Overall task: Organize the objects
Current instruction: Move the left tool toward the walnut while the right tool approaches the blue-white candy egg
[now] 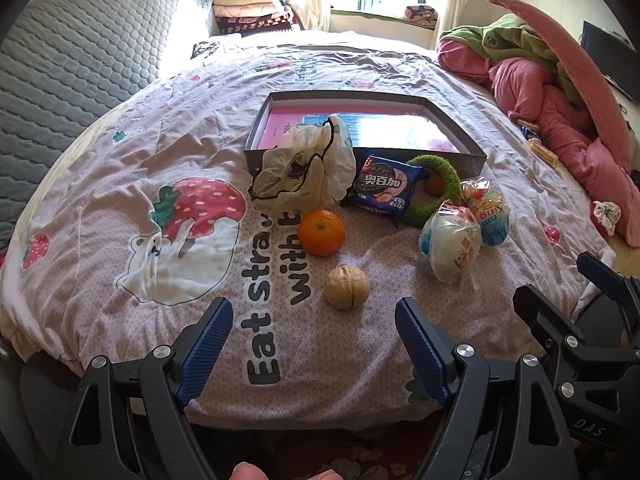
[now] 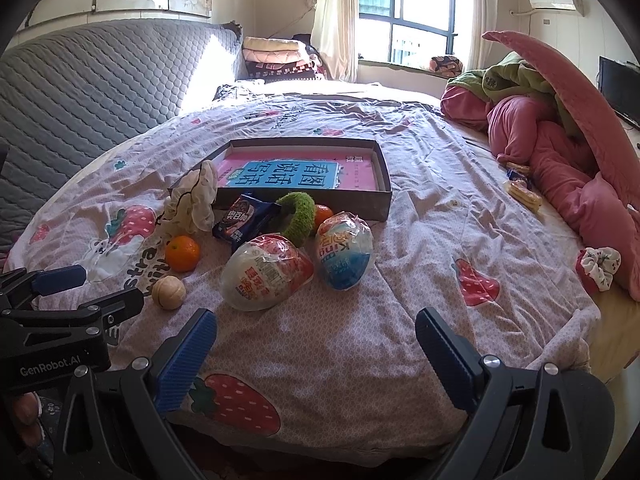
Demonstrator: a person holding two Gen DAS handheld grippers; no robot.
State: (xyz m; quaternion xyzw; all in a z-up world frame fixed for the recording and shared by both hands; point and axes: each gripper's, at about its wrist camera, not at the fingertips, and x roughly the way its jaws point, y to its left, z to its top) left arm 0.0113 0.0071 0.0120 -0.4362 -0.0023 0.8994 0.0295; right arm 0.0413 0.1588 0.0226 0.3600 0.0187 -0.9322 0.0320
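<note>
A shallow grey box (image 1: 472, 160) (image 2: 382, 200) with a pink and blue book inside lies on the bed. In front of it lie a white scrunchie (image 1: 308, 168) (image 2: 192, 200), a blue biscuit pack (image 1: 386, 188) (image 2: 244, 222), a green ring (image 1: 444, 184) (image 2: 300, 216), two wrapped toy eggs (image 1: 452, 244) (image 2: 266, 272) (image 2: 344, 254), an orange (image 1: 321, 232) (image 2: 182, 253) and a walnut (image 1: 346, 286) (image 2: 168, 292). My left gripper (image 1: 314, 332) is open and empty, just short of the walnut. My right gripper (image 2: 316, 344) is open and empty, near the red-label egg.
A pile of pink and green bedding (image 1: 552, 92) (image 2: 560, 128) fills the right side. A red-white scrunchie (image 2: 599, 268) and biscuits (image 2: 522, 192) lie near it. A grey quilted headboard (image 1: 80, 64) stands at the left. The bed's front edge is under the grippers.
</note>
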